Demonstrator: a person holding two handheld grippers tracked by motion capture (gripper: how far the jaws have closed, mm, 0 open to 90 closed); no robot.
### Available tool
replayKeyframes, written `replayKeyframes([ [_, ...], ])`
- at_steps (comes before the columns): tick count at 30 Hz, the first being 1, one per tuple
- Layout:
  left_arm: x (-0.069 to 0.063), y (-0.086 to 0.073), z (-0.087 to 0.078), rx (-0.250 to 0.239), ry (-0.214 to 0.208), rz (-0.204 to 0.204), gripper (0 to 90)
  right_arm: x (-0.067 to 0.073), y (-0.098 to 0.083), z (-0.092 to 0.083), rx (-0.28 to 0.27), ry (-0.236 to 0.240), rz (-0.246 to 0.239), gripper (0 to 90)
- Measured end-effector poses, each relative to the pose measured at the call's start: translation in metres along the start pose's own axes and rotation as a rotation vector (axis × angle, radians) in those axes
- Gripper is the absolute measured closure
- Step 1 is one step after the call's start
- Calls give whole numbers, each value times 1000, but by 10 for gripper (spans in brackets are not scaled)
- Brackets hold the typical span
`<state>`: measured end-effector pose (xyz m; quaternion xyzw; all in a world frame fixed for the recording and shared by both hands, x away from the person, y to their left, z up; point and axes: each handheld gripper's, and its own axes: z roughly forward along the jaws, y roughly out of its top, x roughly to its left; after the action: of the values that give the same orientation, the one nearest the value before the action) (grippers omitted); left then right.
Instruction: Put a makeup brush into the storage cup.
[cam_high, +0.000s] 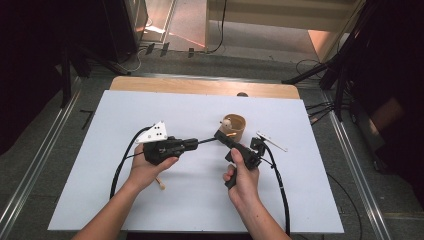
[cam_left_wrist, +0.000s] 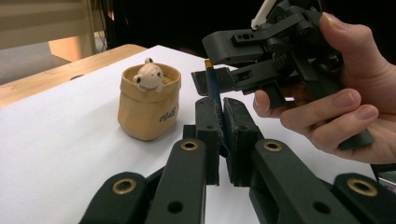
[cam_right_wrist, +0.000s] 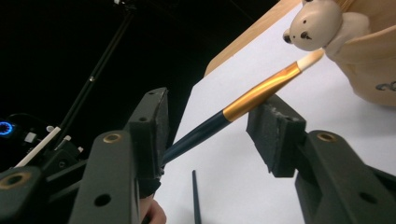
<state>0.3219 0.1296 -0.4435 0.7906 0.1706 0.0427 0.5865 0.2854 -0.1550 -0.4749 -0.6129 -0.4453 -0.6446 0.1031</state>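
A paintbrush with a dark blue handle, gold ferrule and white tip runs level between my two grippers. My left gripper is shut on the handle. In the right gripper view the brush crosses between the jaws of my right gripper. It rests against the left pad, and a gap separates it from the right pad. The brush tip nearly touches a small white bear peeking out of a tan cup. From above, the left gripper points right and the right gripper points up-left toward the cup.
A white sheet covers the wooden table. A small pale wooden piece lies under my left wrist. Black cables loop off both grippers. Dark stands and floor cables surround the table.
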Motion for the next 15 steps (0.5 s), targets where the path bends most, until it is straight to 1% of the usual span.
replayKeyframes([
  [1,0,0,0,0,0,1,862,-1,0,0,2,9,16,548],
  [3,-1,0,1,4,-4,4,862,-4,-1,1,9,9,30,572],
  [5,-1,-1,2,0,-9,4,862,-6,-2,1,7,8,33,595],
  [10,-1,-1,3,-1,-13,5,862,-8,-2,1,7,30,58,640],
  [15,-1,-2,2,5,-14,8,862,-9,-2,2,20,44,79,685],
])
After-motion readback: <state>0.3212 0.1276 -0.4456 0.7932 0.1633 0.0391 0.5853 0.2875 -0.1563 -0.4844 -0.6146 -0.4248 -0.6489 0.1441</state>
